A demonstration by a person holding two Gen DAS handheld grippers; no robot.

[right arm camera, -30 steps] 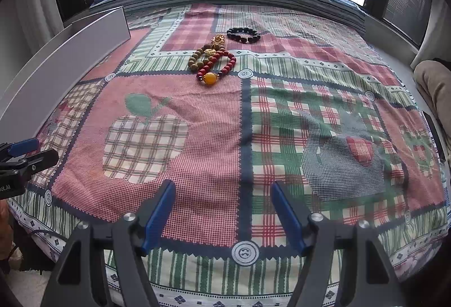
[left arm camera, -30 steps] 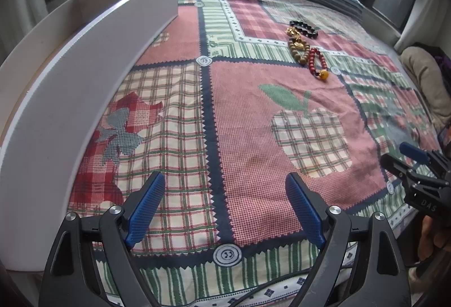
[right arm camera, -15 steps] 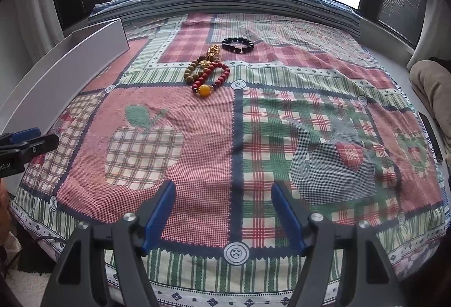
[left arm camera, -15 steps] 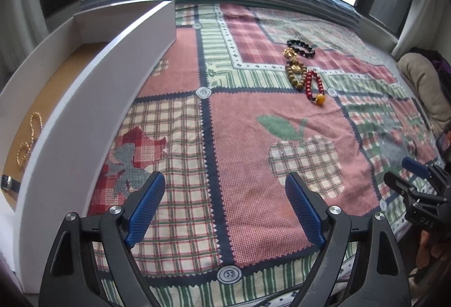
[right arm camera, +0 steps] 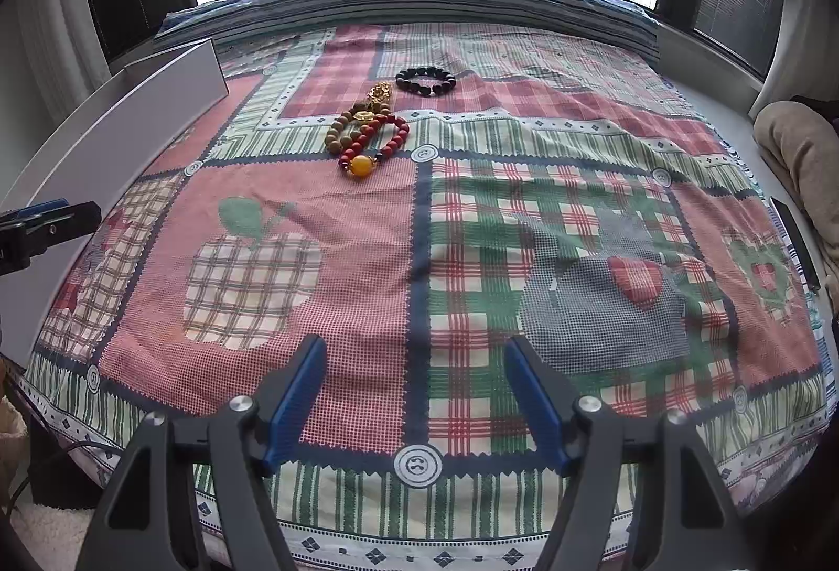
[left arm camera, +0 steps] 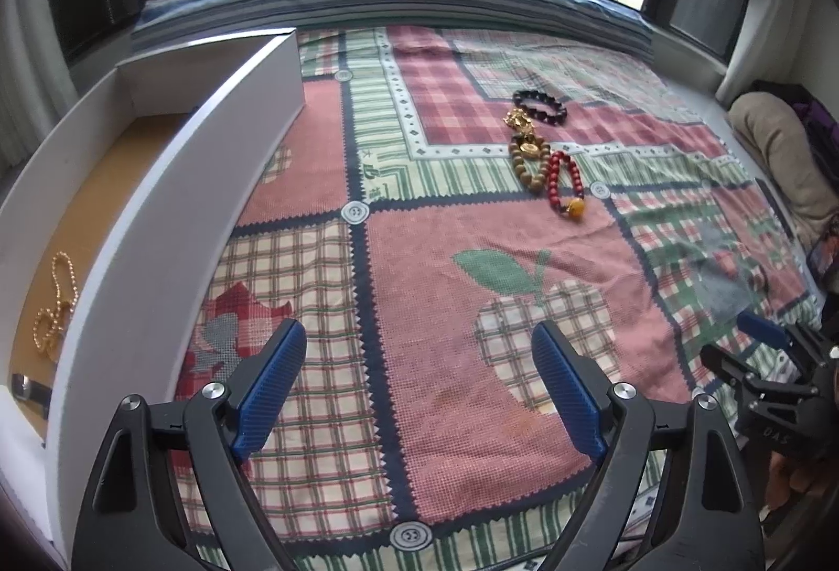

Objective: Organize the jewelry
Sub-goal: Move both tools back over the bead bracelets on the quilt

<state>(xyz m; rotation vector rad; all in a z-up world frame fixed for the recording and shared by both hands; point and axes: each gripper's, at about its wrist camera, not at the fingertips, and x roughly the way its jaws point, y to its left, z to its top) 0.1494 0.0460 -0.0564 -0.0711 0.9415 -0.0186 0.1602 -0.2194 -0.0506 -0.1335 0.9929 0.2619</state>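
Several bracelets lie in a cluster far across the patchwork cloth: a black bead bracelet (left arm camera: pixel 541 106) (right arm camera: pixel 426 81), a gold ornament (left arm camera: pixel 520 120) (right arm camera: pixel 378 93), a brown bead bracelet (left arm camera: pixel 527 162) (right arm camera: pixel 350 128) and a red bead bracelet with an amber bead (left arm camera: pixel 566 183) (right arm camera: pixel 375 146). A white tray (left arm camera: pixel 173 214) (right arm camera: pixel 131 120) stands at the left; a gold bead chain (left arm camera: pixel 52 309) lies inside it. My left gripper (left arm camera: pixel 419 387) is open and empty above the cloth near the tray. My right gripper (right arm camera: pixel 417 392) is open and empty near the cloth's front edge.
The cloth (right arm camera: pixel 472 256) covers a table before a window. A beige cushion (left arm camera: pixel 776 151) (right arm camera: pixel 802 162) lies at the right edge. A small dark object (left arm camera: pixel 29 387) lies in the tray's near end. A dark flat object (right arm camera: pixel 792 240) lies at the cloth's right edge.
Both grippers have pulled back and risen, so the cloth looks farther away. The tray's inside with the gold chain has come into the left wrist view. Both stay open.
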